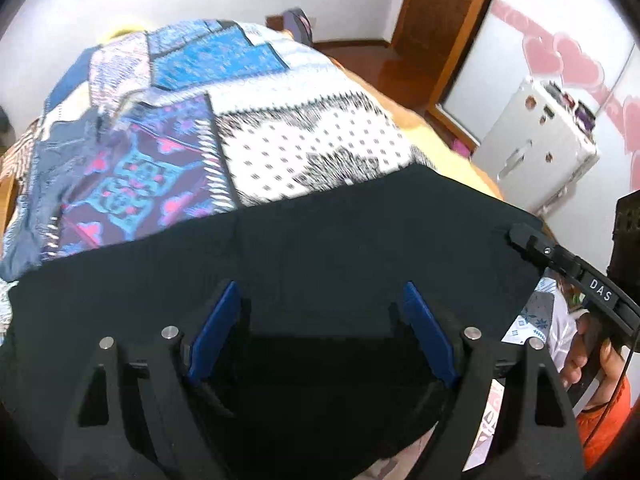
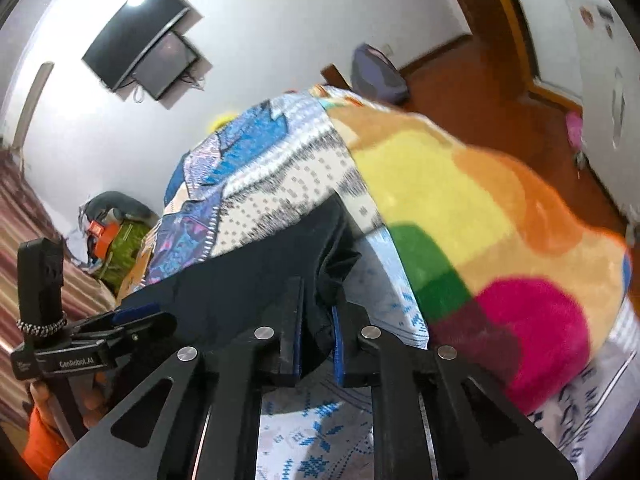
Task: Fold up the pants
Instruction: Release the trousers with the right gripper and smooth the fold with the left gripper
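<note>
1. Two tools work the black pants point(image 1: 320, 240), which lie spread across the near end of a bed covered by a patchwork quilt point(image 1: 280, 136).
2. The right tool point(image 2: 316, 332) is clamped on a bunched corner of the pants – dark cloth rises between its blue pads, most likely so that edge can be lifted and carried over for a fold.
3. The left tool point(image 1: 320, 320) stands wide apart above the flat cloth, its blue pads point(image 1: 212, 332) clear of it and gripping nothing; it seems poised either to pin the fabric or take its own edge.
4. In the left view the far edge of the pants runs straight across the quilt, and the right tool pinches the corner at that edge's right end.
5. Open quilt lies beyond the pants – room for a fold forward. To the right a fleece blanket point(image 2: 480, 220) in bright colours drapes over the bed side, so the space there is tighter.
</note>
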A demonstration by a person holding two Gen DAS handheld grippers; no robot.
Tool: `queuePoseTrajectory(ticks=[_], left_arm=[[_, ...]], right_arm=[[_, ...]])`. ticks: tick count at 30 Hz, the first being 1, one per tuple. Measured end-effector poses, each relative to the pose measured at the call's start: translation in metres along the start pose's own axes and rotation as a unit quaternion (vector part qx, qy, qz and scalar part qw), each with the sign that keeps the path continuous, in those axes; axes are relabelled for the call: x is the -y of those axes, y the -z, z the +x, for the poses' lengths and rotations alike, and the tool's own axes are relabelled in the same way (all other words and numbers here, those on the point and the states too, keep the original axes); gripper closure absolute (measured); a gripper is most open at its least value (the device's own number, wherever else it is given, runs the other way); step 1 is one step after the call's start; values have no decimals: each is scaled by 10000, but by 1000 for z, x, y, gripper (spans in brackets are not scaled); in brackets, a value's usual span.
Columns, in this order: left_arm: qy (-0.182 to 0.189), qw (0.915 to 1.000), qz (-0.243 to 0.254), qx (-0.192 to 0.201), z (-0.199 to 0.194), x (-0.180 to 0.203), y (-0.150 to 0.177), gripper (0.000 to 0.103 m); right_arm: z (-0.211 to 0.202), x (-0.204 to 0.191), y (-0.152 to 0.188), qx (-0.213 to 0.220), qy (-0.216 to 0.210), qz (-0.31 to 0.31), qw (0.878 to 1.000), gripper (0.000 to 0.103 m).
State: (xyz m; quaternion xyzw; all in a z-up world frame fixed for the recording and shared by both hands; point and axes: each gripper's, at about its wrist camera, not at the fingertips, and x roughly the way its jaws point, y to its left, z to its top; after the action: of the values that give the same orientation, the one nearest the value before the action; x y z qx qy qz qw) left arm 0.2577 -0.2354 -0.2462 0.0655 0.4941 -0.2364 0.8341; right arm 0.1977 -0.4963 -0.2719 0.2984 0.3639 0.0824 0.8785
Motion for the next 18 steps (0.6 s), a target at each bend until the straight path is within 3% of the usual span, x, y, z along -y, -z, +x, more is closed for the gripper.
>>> queuePoseTrajectory(ticks=[11, 18], left_arm=[[-204, 9963, -243, 793, -76, -46, 11, 19], [-446, 9921, -334, 1126, -118, -81, 27, 19]], right_arm=[[-22, -73, -31, 444, 82, -1150, 9923, 94], [-26, -125, -38, 566, -345, -1580, 9852, 94]])
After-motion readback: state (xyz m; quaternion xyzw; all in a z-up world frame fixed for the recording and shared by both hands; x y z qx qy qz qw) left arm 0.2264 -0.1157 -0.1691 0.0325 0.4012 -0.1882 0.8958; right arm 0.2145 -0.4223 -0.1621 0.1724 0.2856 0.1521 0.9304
